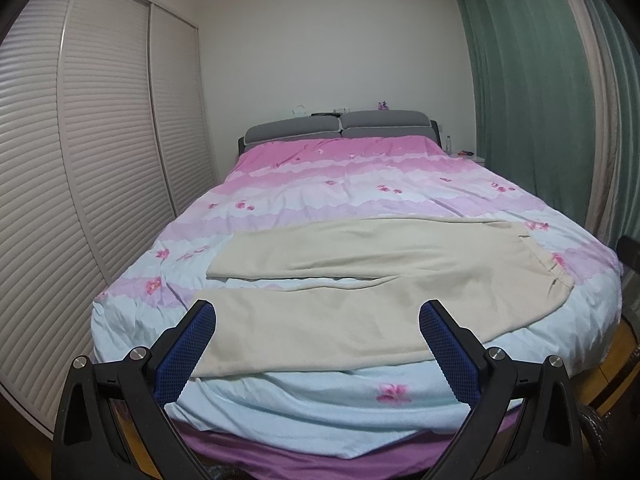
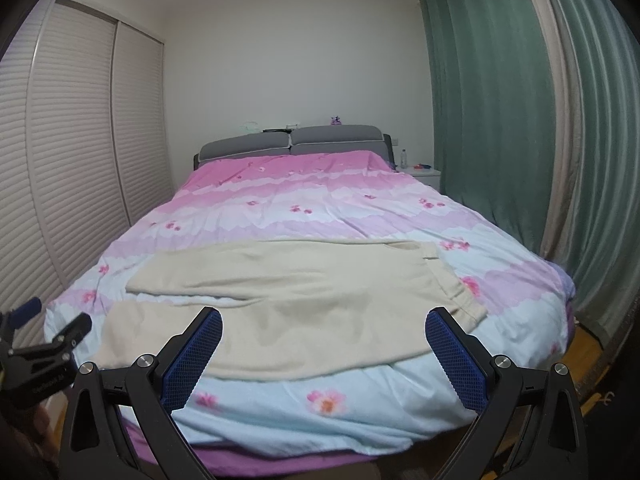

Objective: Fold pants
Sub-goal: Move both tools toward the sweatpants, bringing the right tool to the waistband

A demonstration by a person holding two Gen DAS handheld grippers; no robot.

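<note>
Pants (image 1: 320, 304) lie spread flat across the bed (image 1: 328, 408) foot, waistband toward the curtain side, legs toward the wardrobe. My left gripper (image 1: 318, 334) and right gripper (image 2: 324, 338) both hang wide open above the near edge, holding nothing. Risks as I judge them: pinching duvet along with the cloth, grabbing one layer only, or dragging the near leg off the bed edge so the fold skews

Cream pants (image 1: 360, 280) lie on a pink-and-blue duvet (image 1: 340, 184) (pink flower print).
</note>
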